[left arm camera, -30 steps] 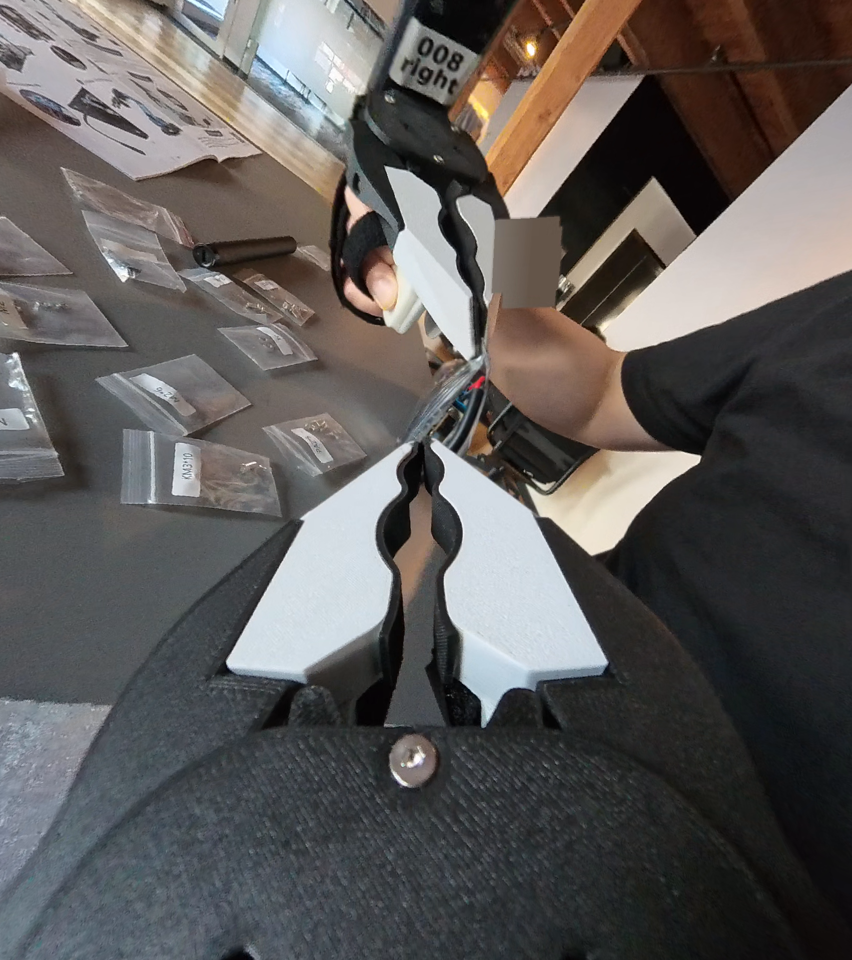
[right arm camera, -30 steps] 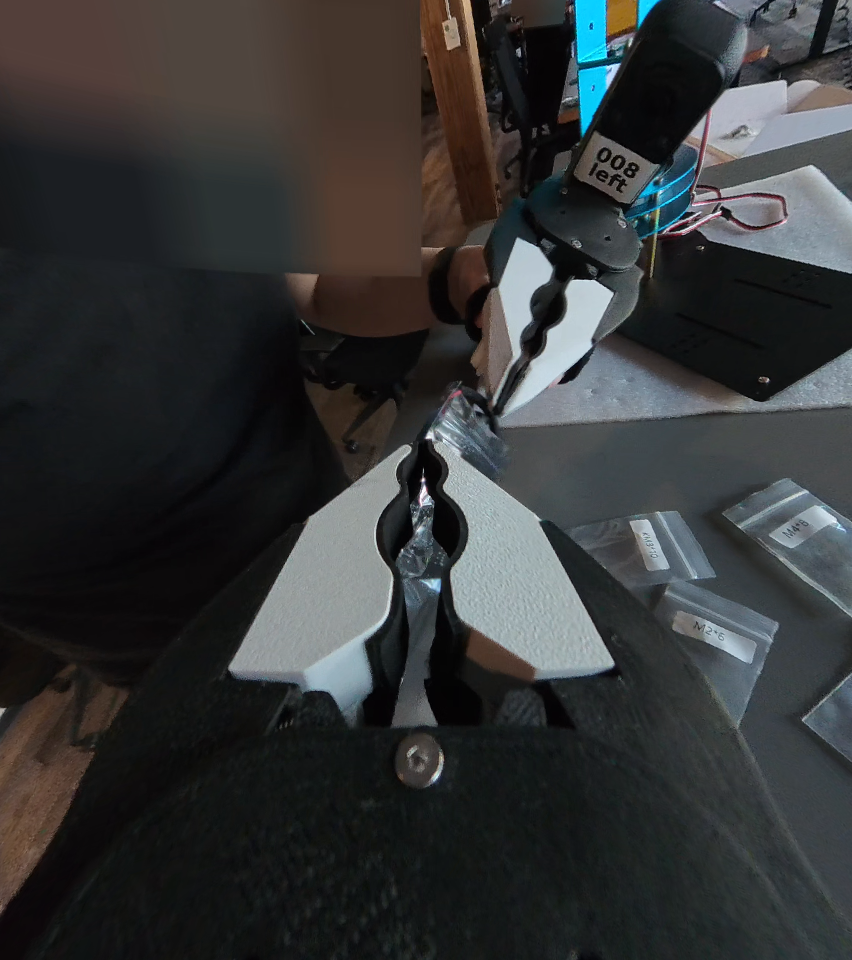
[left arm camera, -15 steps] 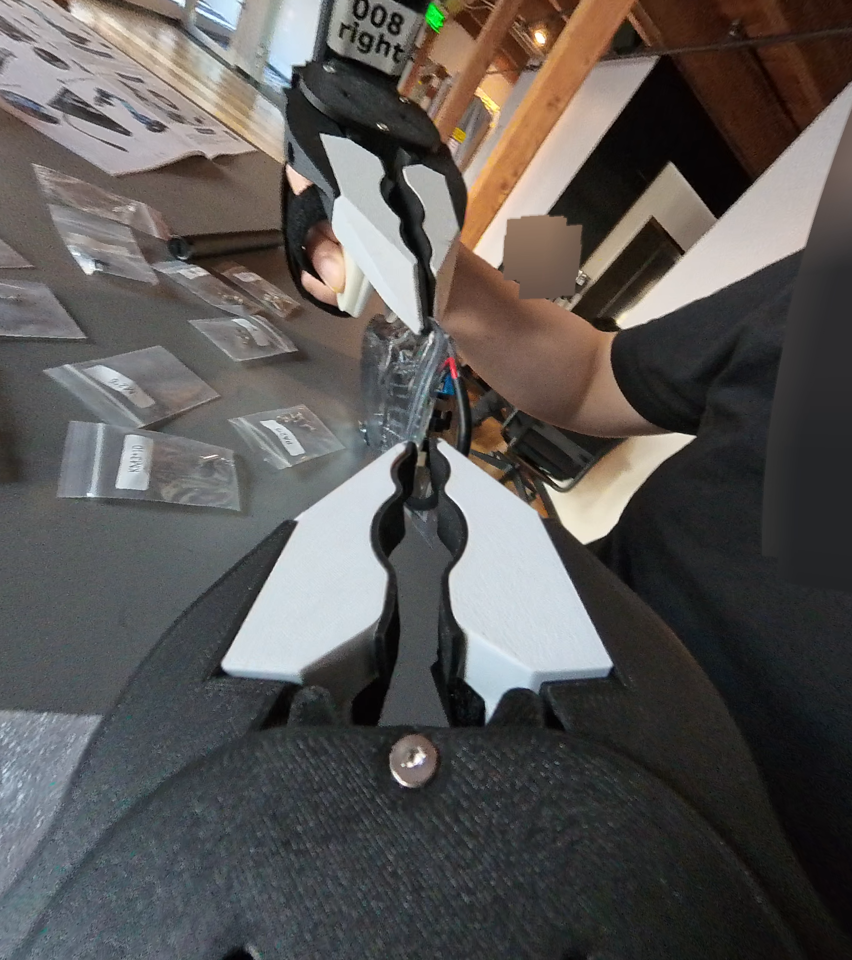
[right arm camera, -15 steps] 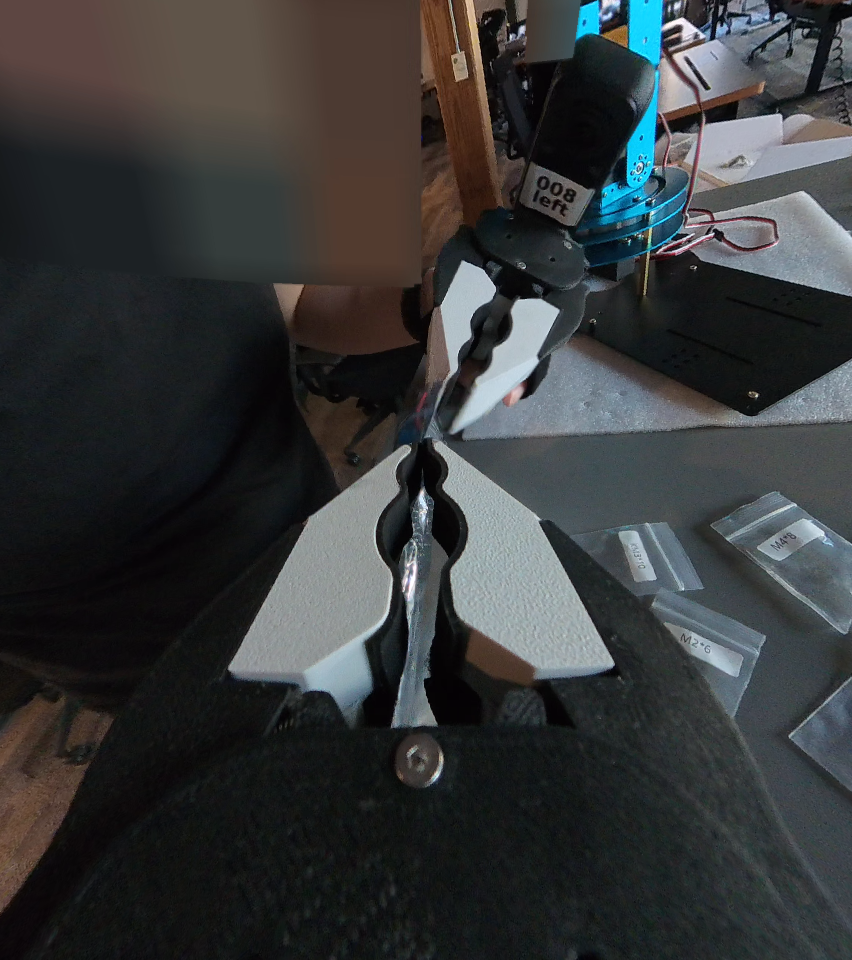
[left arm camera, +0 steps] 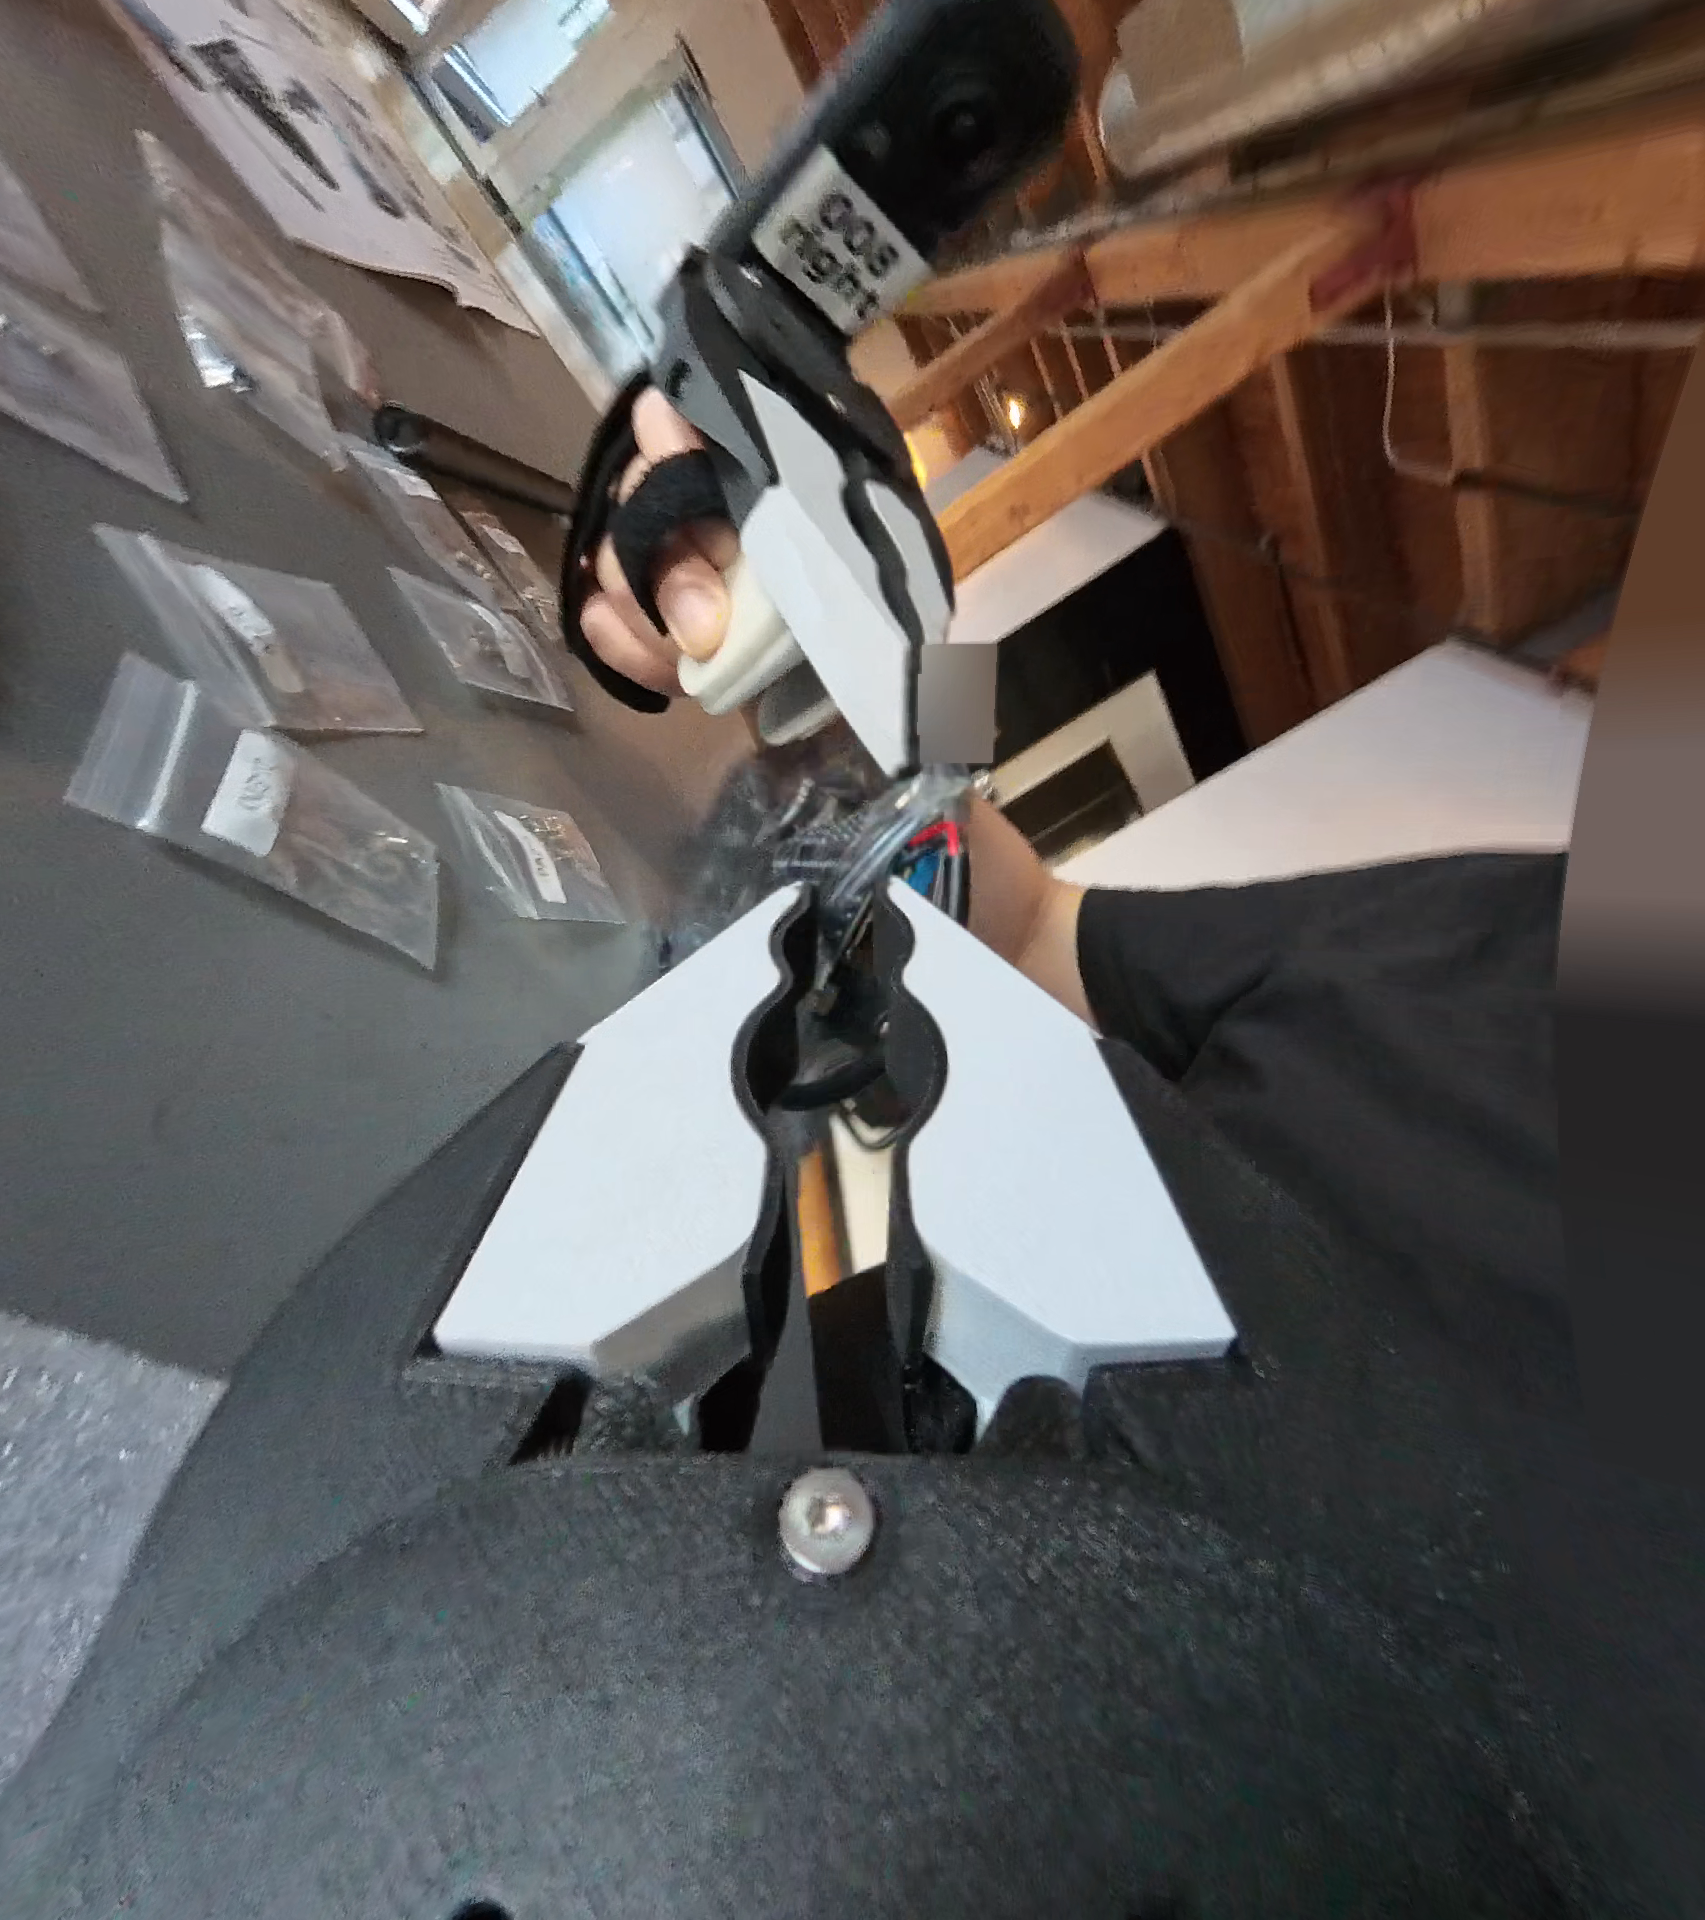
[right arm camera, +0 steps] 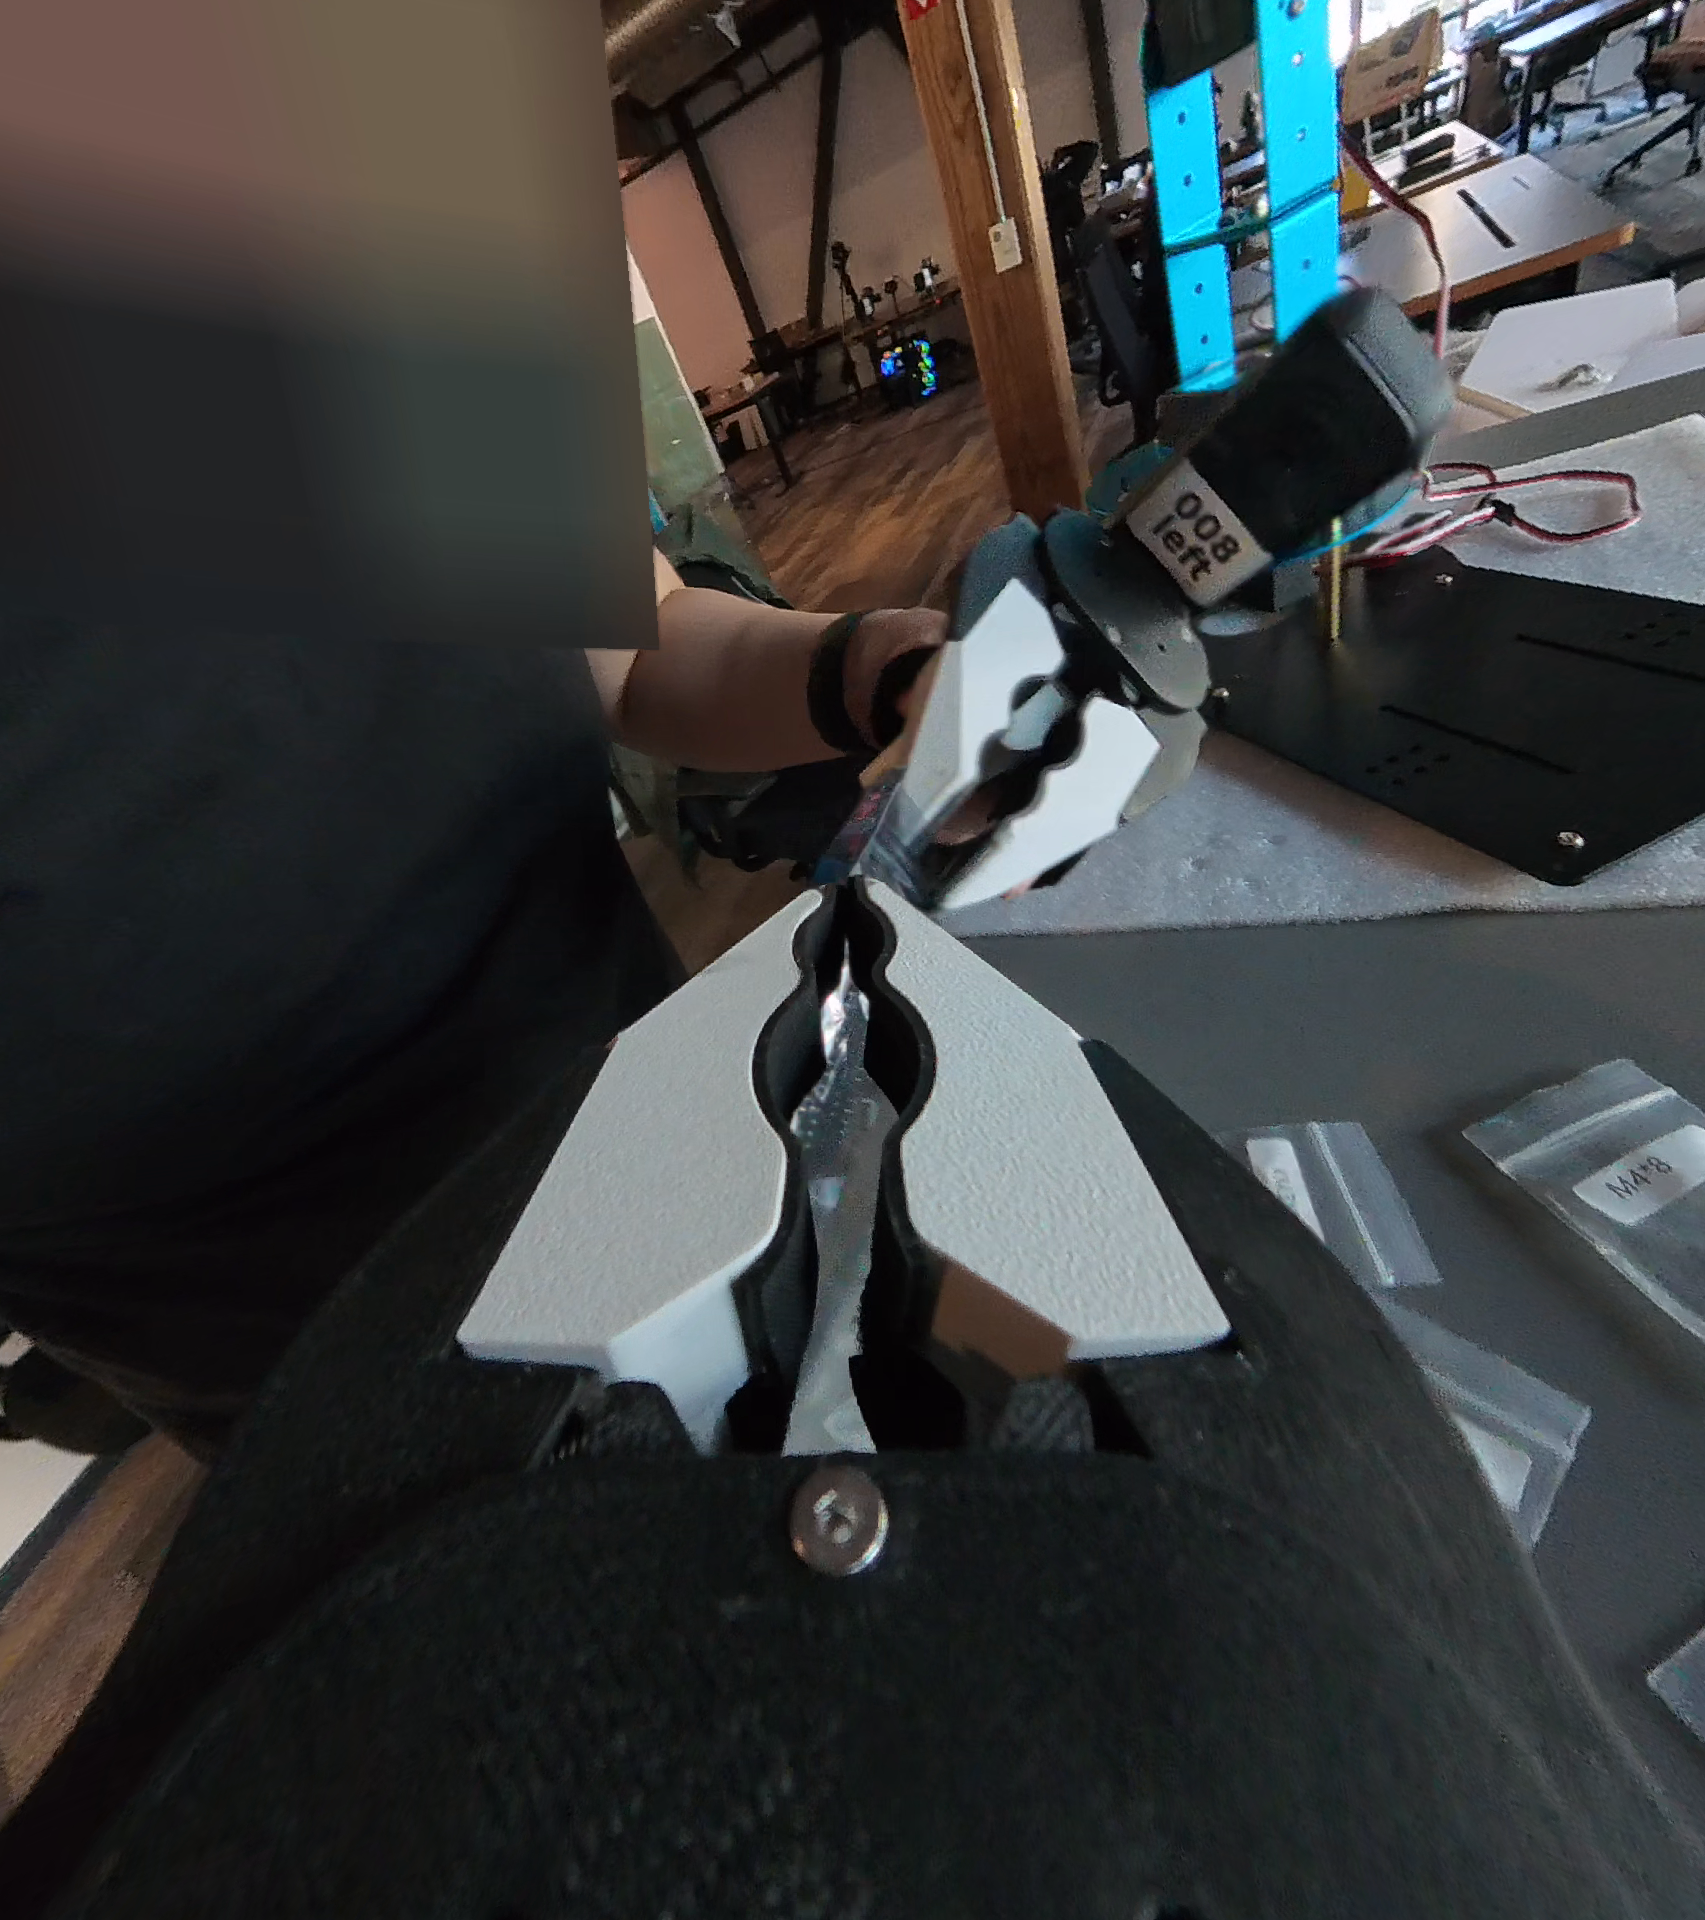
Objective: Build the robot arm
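Held thing: a clear plastic bag [left arm camera: 915, 821], crinkled and glossy, with black, red and blue wires inside. It hangs in the air between the two grippers, above the near edge of the table. In the right wrist view it is a thin silvery strip [right arm camera: 840, 1101] that runs down the gap of the fingers.

Left gripper [left arm camera: 843, 904]: the fingers are nearly together and pinch one edge of the bag at their tips. Seen from the other side [right arm camera: 915, 883], it comes in at 1 o'clock.

Right gripper [right arm camera: 846, 896]: the fingers are closed to a narrow slit and clamp the bag film between them. In the left wrist view it [left arm camera: 915, 753] comes down from 12 o'clock and its tips meet the bag top.

Fingers: flat, matte white plates with wavy black inner edges, on a rough black body.

Table [left arm camera: 152, 1091]: dark grey, smooth and matte.

Small bags [left arm camera: 256, 810]: clear, flat zip pouches with white labels, spread at 9 to 11 o'clock; more of them [right arm camera: 1658, 1205] lie at 3 o'clock in the right wrist view.

Foam sheet [right arm camera: 1347, 862]: white, grainy, under a black metal plate [right arm camera: 1513, 707] with slots, at 2 o'clock.

Blue frame [right arm camera: 1243, 187]: perforated metal bars, upright on the plate.

Person: black shirt [left arm camera: 1347, 1039], behind the bag.
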Motion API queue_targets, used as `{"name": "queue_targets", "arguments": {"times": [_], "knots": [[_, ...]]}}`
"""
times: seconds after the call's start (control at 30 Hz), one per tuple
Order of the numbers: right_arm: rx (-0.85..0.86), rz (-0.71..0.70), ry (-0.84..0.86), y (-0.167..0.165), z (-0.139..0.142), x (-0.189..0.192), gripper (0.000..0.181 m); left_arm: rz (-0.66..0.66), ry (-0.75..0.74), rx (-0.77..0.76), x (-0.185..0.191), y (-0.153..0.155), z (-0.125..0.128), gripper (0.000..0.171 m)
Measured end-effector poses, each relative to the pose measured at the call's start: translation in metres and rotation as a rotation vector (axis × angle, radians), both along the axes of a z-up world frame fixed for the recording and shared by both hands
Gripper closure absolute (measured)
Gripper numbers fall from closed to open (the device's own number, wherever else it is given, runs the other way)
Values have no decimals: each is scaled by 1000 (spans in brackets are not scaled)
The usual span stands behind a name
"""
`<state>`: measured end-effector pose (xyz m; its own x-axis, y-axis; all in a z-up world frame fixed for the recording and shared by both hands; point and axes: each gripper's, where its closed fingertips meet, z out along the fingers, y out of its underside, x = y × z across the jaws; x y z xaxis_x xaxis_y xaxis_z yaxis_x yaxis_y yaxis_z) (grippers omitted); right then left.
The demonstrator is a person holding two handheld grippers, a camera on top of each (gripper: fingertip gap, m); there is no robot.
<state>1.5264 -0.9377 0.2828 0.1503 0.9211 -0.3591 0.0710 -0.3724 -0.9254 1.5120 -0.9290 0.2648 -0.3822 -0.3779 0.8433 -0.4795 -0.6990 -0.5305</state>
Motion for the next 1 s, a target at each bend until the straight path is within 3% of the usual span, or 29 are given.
{"name": "queue_targets", "arguments": {"times": [0.33, 0.57, 0.7, 0.8, 0.9, 1.0], "knots": [[-6, 63, 42, 1, 0, -3, 181, 83, -37, 77, 0, 9, 4, 167], [-74, 104, -26, 5, -20, -4, 181, 170, 10, 65, 0, 30, 3, 165], [-77, 101, -53, 11, -21, -5, 181, 168, -30, 166, -1, 25, 7, 144], [-74, 85, -74, 15, -22, -5, 181, 88, -11, 290, 4, 9, 1, 149], [-74, 65, -87, 17, -23, -6, 181, 93, -4, 291, 10, 12, 1, 166], [-64, -5, -144, 20, -25, -7, 181, 93, 8, 286, 8, 14, -1, 171]]}}
